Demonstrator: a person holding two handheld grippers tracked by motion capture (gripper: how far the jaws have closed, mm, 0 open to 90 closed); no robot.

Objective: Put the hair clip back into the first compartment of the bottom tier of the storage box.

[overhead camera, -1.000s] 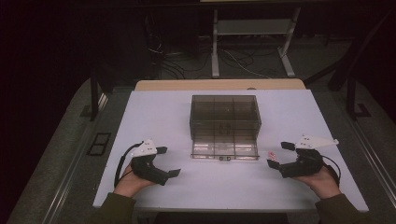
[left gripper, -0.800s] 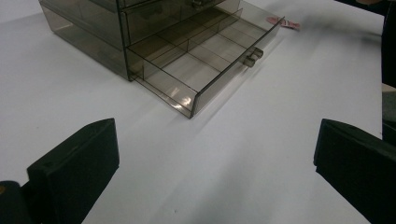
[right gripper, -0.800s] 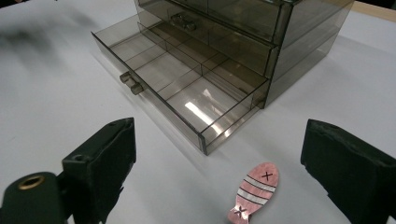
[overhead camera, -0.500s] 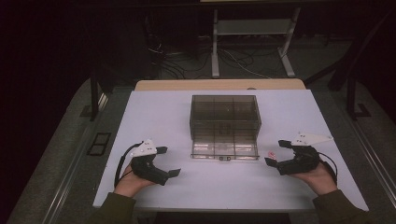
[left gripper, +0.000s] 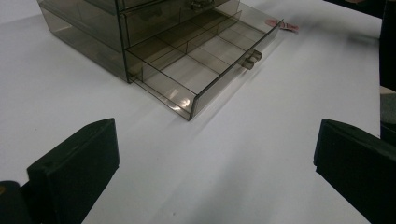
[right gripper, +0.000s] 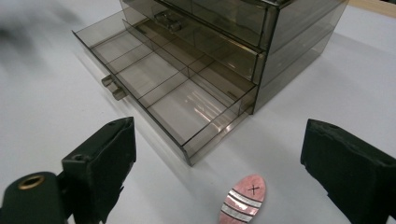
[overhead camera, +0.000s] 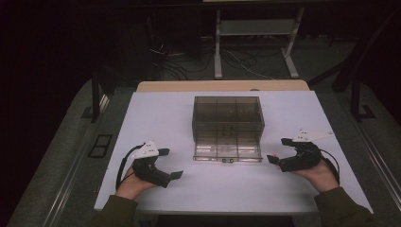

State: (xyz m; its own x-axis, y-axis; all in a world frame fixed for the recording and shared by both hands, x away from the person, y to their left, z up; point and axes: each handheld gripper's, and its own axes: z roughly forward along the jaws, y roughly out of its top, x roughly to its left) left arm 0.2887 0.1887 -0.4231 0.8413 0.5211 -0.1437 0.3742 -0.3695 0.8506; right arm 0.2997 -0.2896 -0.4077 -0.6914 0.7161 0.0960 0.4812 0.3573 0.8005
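Note:
A smoky clear drawer box (overhead camera: 227, 113) stands mid-table with its bottom drawer (overhead camera: 227, 150) pulled out; the drawer's (left gripper: 201, 60) divided compartments (right gripper: 154, 81) look bare. A small pink oval piece (right gripper: 243, 198) with silver stripes and an X lies flat on the table by the drawer's right front corner, seen small in the high view (overhead camera: 273, 155) and far off in the left gripper view (left gripper: 281, 24). My right gripper (overhead camera: 279, 150) is open, its jaws on either side of the oval piece (right gripper: 219, 144). My left gripper (overhead camera: 169, 163) is open over bare table left of the drawer (left gripper: 215, 140).
The white tabletop (overhead camera: 156, 113) has room on both sides of the box. A wooden strip (overhead camera: 222, 85) runs along its far edge. Beyond it are a metal stand (overhead camera: 255, 28) and cables on the dark floor.
My right gripper has shifted a little left, closer to the drawer's corner and the pink piece. The left gripper has stayed put.

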